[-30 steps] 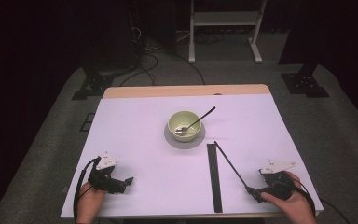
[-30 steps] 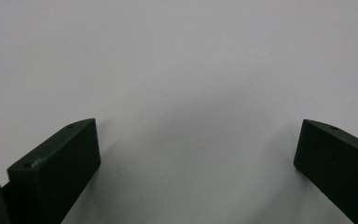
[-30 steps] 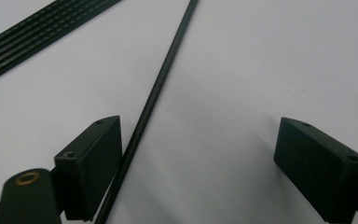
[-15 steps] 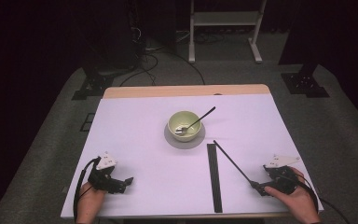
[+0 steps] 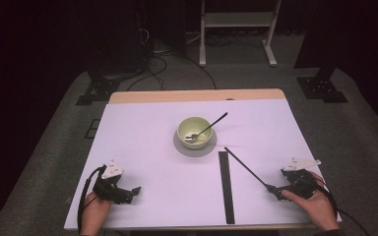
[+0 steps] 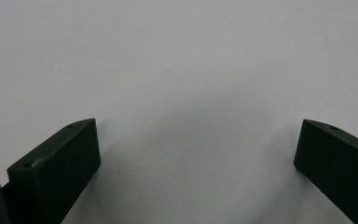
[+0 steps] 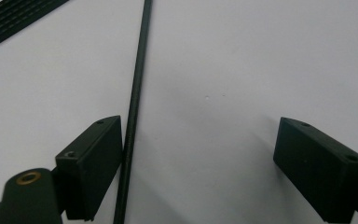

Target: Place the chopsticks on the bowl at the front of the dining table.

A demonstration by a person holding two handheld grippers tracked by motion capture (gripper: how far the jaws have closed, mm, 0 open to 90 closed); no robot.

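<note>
A thin black rod (image 5: 246, 167) lies slanted on the white table (image 5: 142, 147), right of a long black slotted strip (image 5: 225, 187). My right gripper (image 5: 274, 189) rests at the rod's near end, open. In the right gripper view the rod (image 7: 137, 84) runs along the inner face of the left jaw of the right gripper (image 7: 198, 144), with the strip (image 7: 14, 18) at top left. My left gripper (image 5: 135, 191) sits open on the table near the front left. Between the jaws of the left gripper (image 6: 196, 149) there is just bare table.
A pale green bowl (image 5: 195, 130) with a spoon (image 5: 211, 124) leaning in it stands on a grey saucer (image 5: 197, 149) at the table's middle. Beyond the far wooden edge (image 5: 197, 95) are dark stands and cables on the floor.
My right hand and gripper have shifted slightly to the right and away from the front edge beside the rod's near end. The left gripper has stayed put.
</note>
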